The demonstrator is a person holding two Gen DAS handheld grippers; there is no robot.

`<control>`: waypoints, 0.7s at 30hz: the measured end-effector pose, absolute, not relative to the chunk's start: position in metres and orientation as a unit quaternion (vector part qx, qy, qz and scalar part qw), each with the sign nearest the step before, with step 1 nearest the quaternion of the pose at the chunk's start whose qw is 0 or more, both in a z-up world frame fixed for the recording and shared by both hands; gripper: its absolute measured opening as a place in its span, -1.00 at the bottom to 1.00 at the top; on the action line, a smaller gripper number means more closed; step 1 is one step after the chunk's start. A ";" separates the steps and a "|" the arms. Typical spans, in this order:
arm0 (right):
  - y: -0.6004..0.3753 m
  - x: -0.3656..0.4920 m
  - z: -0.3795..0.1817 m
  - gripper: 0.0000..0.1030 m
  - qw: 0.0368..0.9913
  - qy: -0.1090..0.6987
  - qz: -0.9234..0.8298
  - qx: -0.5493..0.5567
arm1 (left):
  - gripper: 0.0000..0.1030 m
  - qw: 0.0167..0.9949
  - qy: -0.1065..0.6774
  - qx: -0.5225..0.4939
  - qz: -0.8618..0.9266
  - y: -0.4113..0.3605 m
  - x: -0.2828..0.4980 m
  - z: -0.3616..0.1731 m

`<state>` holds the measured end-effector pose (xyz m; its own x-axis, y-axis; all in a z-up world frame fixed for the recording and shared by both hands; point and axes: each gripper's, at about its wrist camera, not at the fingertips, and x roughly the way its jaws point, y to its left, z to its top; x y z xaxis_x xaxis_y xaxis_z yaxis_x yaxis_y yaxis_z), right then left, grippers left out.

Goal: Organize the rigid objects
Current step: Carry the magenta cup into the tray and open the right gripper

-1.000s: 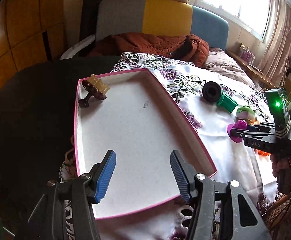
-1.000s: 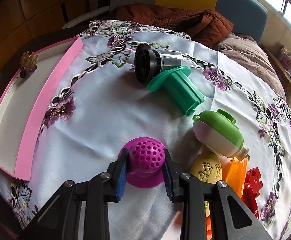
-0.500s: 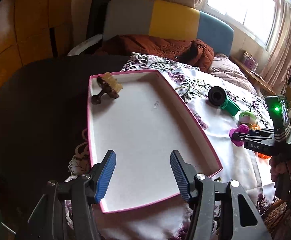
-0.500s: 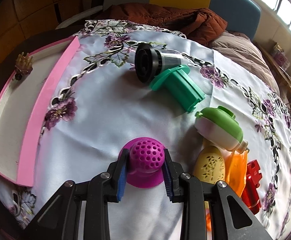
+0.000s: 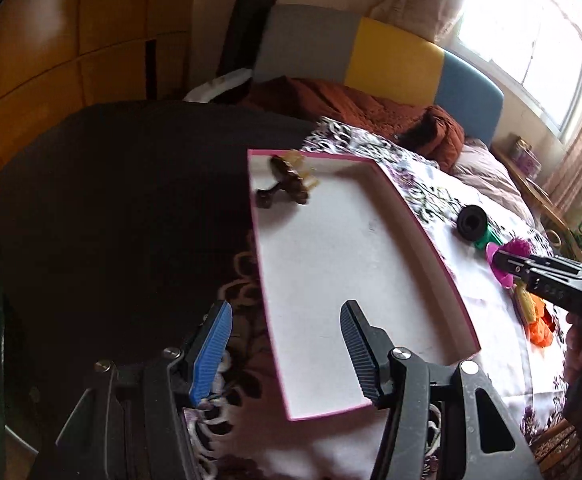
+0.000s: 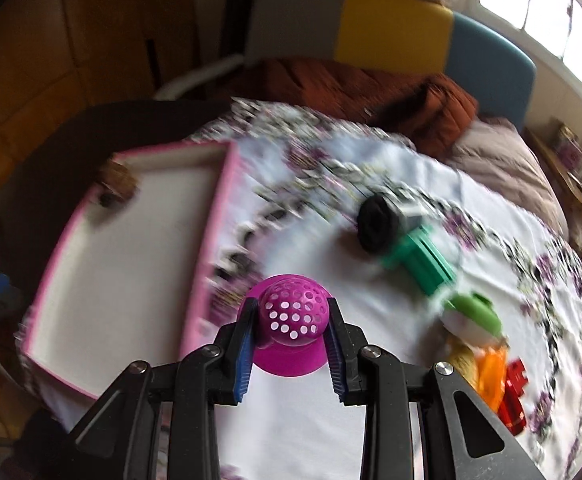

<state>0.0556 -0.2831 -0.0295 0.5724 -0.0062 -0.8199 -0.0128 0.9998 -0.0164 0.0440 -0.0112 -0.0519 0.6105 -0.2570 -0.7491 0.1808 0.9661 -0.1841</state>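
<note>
A white cloth with purple flowers is covering the bed, a grey, yellow and blue headboard and a bright window standing behind. The pink-rimmed tray is lying on the cloth, a brown piece sitting in its far corner. The left hand-held gripper is hanging open over the tray's near end. Only the right view is showing the right hand-held gripper clamping the magenta strainer beside the tray, with green, orange and red toys to its right.

- I'm seeing a magenta perforated dome showing between blue pads.
- The tray is showing pink walls, white floor.
- The tablecloth is showing purple flowers on white.
</note>
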 end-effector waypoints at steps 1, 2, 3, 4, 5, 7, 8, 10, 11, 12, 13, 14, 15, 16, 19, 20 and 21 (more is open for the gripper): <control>-0.275 0.058 -0.027 -0.39 0.889 0.458 0.010 -0.012 | 0.11 0.898 0.422 -0.047 -0.117 -0.006 0.045 -0.051; -0.263 0.063 -0.022 -0.39 0.891 0.454 0.025 -0.015 | 0.11 0.899 0.420 -0.051 -0.111 -0.001 0.045 -0.050; -0.252 0.066 -0.021 -0.39 0.891 0.452 0.037 -0.018 | 0.11 0.900 0.419 -0.053 -0.107 0.003 0.046 -0.050; -0.242 0.069 -0.019 -0.39 0.892 0.450 0.046 -0.021 | 0.11 0.900 0.419 -0.055 -0.103 0.007 0.047 -0.050; -0.229 0.075 -0.020 -0.39 0.891 0.450 0.058 -0.025 | 0.11 0.901 0.419 -0.057 -0.099 0.010 0.048 -0.050; -0.209 0.085 -0.023 -0.39 0.889 0.451 0.074 -0.031 | 0.11 0.901 0.419 -0.062 -0.092 0.017 0.048 -0.050; -0.199 0.089 -0.026 -0.39 0.887 0.452 0.081 -0.034 | 0.11 0.901 0.420 -0.063 -0.089 0.020 0.047 -0.051; -0.182 0.099 -0.031 -0.39 0.884 0.458 0.093 -0.033 | 0.11 0.900 0.422 -0.066 -0.085 0.025 0.048 -0.053; -0.175 0.105 -0.034 -0.39 0.882 0.460 0.097 -0.032 | 0.11 0.899 0.424 -0.068 -0.082 0.027 0.048 -0.054; -0.167 0.109 -0.036 -0.39 0.881 0.461 0.099 -0.032 | 0.11 0.899 0.425 -0.069 -0.080 0.029 0.049 -0.055; -0.162 0.113 -0.038 -0.39 0.881 0.462 0.099 -0.032 | 0.11 0.899 0.425 -0.070 -0.079 0.031 0.049 -0.056; -0.154 0.117 -0.040 -0.39 0.880 0.464 0.099 -0.029 | 0.11 0.899 0.426 -0.071 -0.077 0.033 0.049 -0.057; -0.151 0.121 -0.042 -0.39 0.878 0.467 0.099 -0.027 | 0.11 0.898 0.426 -0.073 -0.075 0.034 0.050 -0.057; -0.147 0.125 -0.044 -0.39 0.877 0.468 0.100 -0.026 | 0.11 0.898 0.427 -0.074 -0.074 0.036 0.051 -0.058; -0.136 0.135 -0.051 -0.39 0.873 0.477 0.102 -0.030 | 0.11 0.897 0.429 -0.077 -0.072 0.039 0.053 -0.060; -0.132 0.138 -0.053 -0.39 0.870 0.481 0.105 -0.031 | 0.11 0.897 0.429 -0.078 -0.071 0.039 0.054 -0.060; -0.128 0.141 -0.055 -0.39 0.868 0.484 0.106 -0.032 | 0.11 0.897 0.430 -0.078 -0.071 0.039 0.054 -0.061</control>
<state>0.1410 -0.1283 -0.0554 0.5089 0.1538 -0.8470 -0.2153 0.9754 0.0477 0.0541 0.0394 -0.0608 0.6203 -0.1950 -0.7598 0.0601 0.9776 -0.2018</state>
